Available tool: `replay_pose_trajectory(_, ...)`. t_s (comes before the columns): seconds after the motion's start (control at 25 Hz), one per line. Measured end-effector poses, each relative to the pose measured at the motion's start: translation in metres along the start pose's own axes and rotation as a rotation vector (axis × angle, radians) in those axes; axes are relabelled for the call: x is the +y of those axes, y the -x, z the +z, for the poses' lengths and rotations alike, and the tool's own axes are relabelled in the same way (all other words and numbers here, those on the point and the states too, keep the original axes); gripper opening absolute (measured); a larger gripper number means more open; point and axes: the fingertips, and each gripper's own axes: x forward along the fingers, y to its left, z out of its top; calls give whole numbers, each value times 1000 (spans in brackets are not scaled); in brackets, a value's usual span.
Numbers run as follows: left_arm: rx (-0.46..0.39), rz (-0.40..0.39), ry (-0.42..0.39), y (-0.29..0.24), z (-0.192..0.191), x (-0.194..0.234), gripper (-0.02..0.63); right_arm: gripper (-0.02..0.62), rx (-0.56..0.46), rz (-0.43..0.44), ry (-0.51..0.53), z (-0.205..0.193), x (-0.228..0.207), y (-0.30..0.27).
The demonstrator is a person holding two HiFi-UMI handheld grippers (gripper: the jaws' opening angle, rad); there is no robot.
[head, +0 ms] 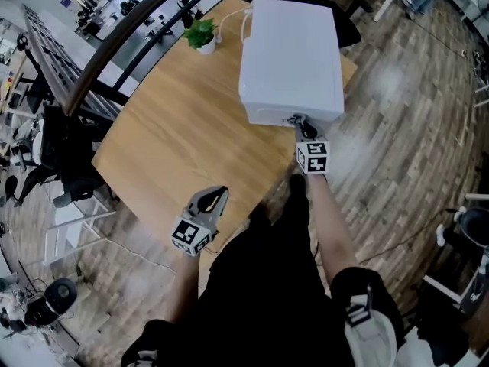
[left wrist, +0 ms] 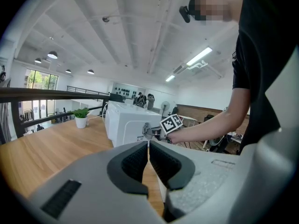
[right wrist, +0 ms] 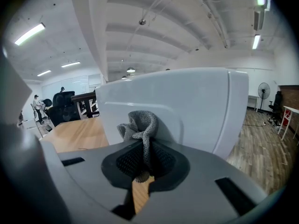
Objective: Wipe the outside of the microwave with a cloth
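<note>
**Cloth pinched in the right gripper at the microwave's near side; left gripper shut and empty**

From the head view only the white top of the microwave [head: 290, 52] is plain. Its near side is seen steeply from above, so nothing on that face can be made out. The cloth [head: 295, 119] is only a small grey scrap there, mostly covered by the right gripper [head: 303, 127]. The person's dark torso hides the near edge of the wooden table [head: 176, 128].

In the right gripper view the microwave [right wrist: 187, 106] fills the middle, and its lower part is cut off by the gripper's own grey body. That view shows the right gripper [right wrist: 144, 148] clenched on the grey knitted cloth [right wrist: 140, 127]. A fold runs down between the dark pads, and the rest bunches above the jaws against the white wall. Whether it presses hard or only rests there cannot be told.

The left gripper [left wrist: 148, 146] has its jaws drawn together with nothing between them. The pads meet at the tips, and lower down a thin slit shows the wood of the table. In the head view it [head: 216, 197] hangs over the table's near corner, well apart from the microwave. Its own view looks across the table at the microwave [left wrist: 126, 122]. The right gripper's marker cube [left wrist: 171, 123] sits at the box's near lower corner, and a small potted plant [left wrist: 81, 117] stands beyond.
</note>
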Motion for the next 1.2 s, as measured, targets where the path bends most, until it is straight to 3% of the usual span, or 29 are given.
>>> replay_pose_trajectory(1.2, -6, 101, 33, 40, -14, 24, 11, 17, -1, 161, 39, 12, 102, -56)
